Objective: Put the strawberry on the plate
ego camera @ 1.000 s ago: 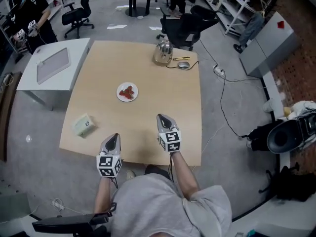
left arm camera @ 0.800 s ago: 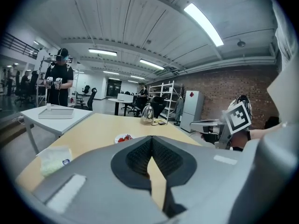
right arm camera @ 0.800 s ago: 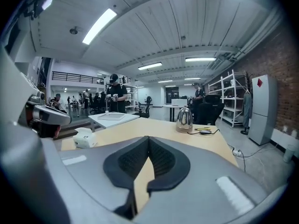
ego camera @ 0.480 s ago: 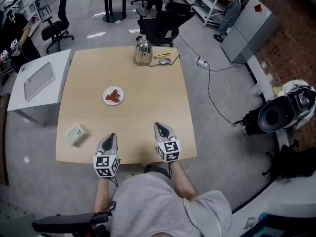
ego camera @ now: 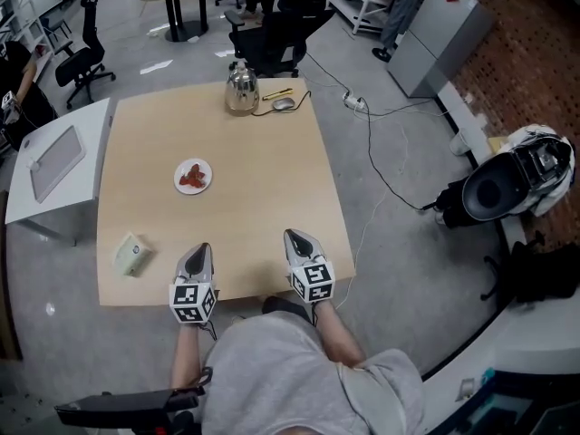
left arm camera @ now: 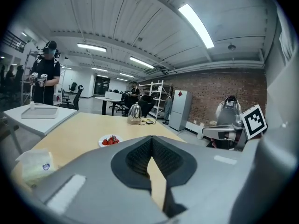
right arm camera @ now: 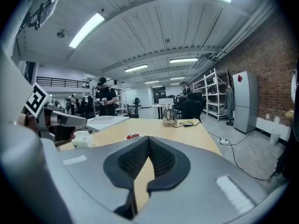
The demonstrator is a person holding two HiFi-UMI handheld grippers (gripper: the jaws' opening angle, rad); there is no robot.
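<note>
Red strawberries (ego camera: 189, 178) clustered on sm white plate (ego camera: 206, 166).

A metal kettle (ego camera: 241, 91) stands at twelve o'clock on the wooden table (ego camera: 254, 198), with a grey mouse (ego camera: 285, 104) and a yellow pen (ego camera: 277, 92) just beside it at its three o'clock. A pale tissue pack (ego camera: 130, 254) lies at eight o'clock. A white side table (ego camera: 50, 198) stands at the wooden table's nine o'clock.
</note>
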